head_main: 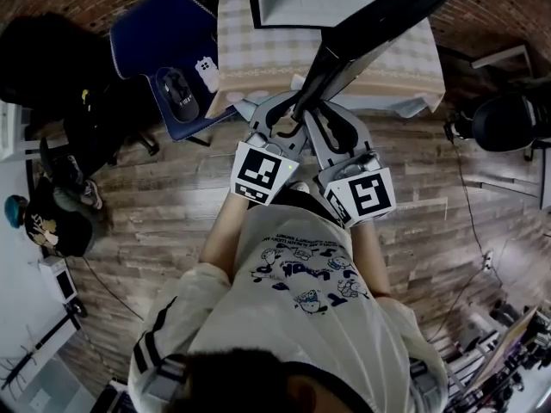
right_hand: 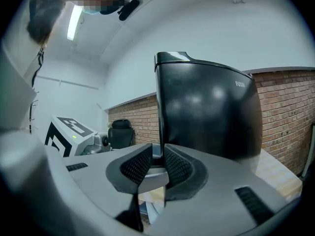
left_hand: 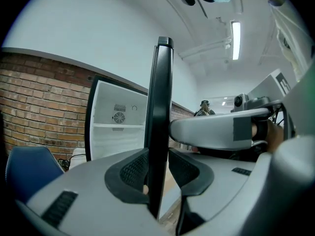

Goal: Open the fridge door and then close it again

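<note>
Gripping the free edge of the open black fridge door point(head_main: 379, 26), left gripper point(left_hand: 158, 172) and right gripper point(right_hand: 157, 166) both clamp it. The panel looks stiff, glossy, probably slippery.

Floor: wood planks point(head_main: 172, 222) are running underfoot | Walls: brick wall point(left_hand: 39, 112) is standing ahead-left of the left gripper point(left_hand: 158, 168), white wall point(left_hand: 98, 28) rising above it | Light: ceiling strip light point(left_hand: 236, 39) is glowing up to its right | Furniture: blue chair point(left_hand: 27, 171) is sitting low at its left; black office chair point(right_hand: 120, 132) is waiting beyond, left of the right gripper point(right_hand: 157, 163)
</note>
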Action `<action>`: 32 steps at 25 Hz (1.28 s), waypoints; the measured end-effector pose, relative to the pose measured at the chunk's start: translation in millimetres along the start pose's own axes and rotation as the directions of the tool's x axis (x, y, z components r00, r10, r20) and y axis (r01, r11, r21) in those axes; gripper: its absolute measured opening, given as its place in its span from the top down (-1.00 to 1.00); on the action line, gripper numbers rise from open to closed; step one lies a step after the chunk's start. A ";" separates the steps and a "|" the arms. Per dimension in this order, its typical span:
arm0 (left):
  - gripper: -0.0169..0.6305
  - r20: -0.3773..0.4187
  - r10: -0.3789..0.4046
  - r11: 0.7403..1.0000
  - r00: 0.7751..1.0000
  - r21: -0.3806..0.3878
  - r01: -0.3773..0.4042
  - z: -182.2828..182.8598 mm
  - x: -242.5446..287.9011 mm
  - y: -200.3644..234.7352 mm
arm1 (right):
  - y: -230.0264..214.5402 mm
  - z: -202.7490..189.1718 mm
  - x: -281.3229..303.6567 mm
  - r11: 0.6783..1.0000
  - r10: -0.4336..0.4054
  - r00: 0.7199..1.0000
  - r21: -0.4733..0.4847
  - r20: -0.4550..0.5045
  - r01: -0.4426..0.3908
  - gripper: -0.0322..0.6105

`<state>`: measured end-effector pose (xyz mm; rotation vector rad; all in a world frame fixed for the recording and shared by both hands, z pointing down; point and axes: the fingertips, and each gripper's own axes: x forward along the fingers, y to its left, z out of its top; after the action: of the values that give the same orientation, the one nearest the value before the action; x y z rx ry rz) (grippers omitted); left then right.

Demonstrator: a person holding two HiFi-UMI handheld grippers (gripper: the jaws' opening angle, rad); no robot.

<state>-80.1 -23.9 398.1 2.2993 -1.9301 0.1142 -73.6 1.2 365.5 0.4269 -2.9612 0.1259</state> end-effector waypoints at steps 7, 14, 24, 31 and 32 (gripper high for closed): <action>0.56 -0.003 0.027 1.000 1.000 -0.007 -0.027 1.8 2.6 30.9 | 2.9 4.6 30.5 0.999 0.042 0.999 0.002 -0.004 -0.042 0.63; 0.54 -0.007 0.051 0.999 0.999 -0.014 -0.051 3.1 9.1 61.4 | 1.8 8.7 60.6 0.997 0.073 0.997 0.006 -0.005 -0.073 0.63; 0.50 -0.005 0.070 0.997 0.998 -0.032 -0.070 7.5 19.5 101.7 | -10.0 14.9 94.0 0.997 0.076 0.997 0.014 -0.009 -0.076 0.63; 0.48 -0.004 0.078 0.996 0.997 -0.036 -0.078 10.0 26.5 128.0 | -19.7 15.8 111.0 0.998 0.060 0.998 0.014 -0.019 -0.059 0.63; 0.48 -0.004 0.079 0.996 0.997 -0.037 -0.079 10.7 27.8 132.1 | -21.7 16.8 113.9 0.998 0.056 0.998 0.014 -0.019 -0.056 0.63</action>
<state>-205.6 -74.8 399.0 2.1991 -2.0052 0.0882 -177.7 -52.5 368.2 0.3426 -2.9558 0.1547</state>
